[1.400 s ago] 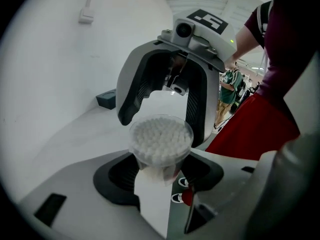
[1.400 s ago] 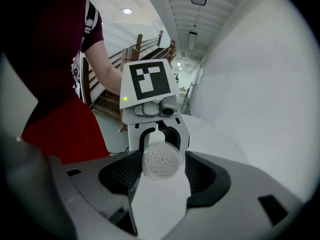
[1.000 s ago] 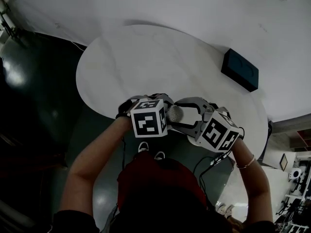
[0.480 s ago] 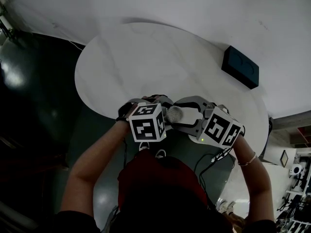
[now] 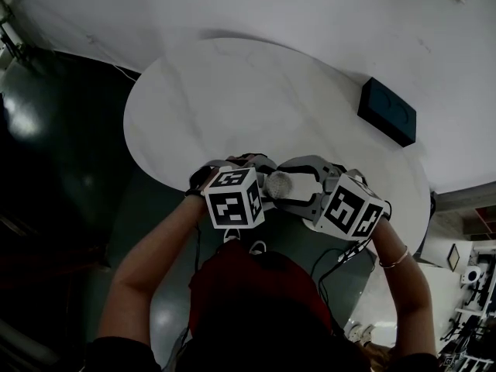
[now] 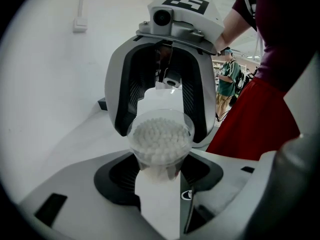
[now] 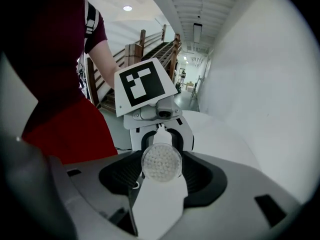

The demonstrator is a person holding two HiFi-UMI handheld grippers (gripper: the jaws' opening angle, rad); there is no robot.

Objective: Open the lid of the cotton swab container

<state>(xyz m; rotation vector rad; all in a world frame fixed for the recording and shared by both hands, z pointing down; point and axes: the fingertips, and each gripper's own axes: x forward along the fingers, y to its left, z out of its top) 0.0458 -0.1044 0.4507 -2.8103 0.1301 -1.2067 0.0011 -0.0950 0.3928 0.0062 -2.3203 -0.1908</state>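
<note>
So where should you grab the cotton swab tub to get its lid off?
Probably on its round side wall, one gripper at each end, coming in along its length. The cotton swab container lies sideways in the air. The left gripper clamps one end and the right gripper the other. The flat ends give nothing to pinch. I cannot tell which end is the lid.

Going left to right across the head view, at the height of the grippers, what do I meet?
First the left gripper's marker cube, then the cotton swab container, then the right gripper's marker cube.
</note>
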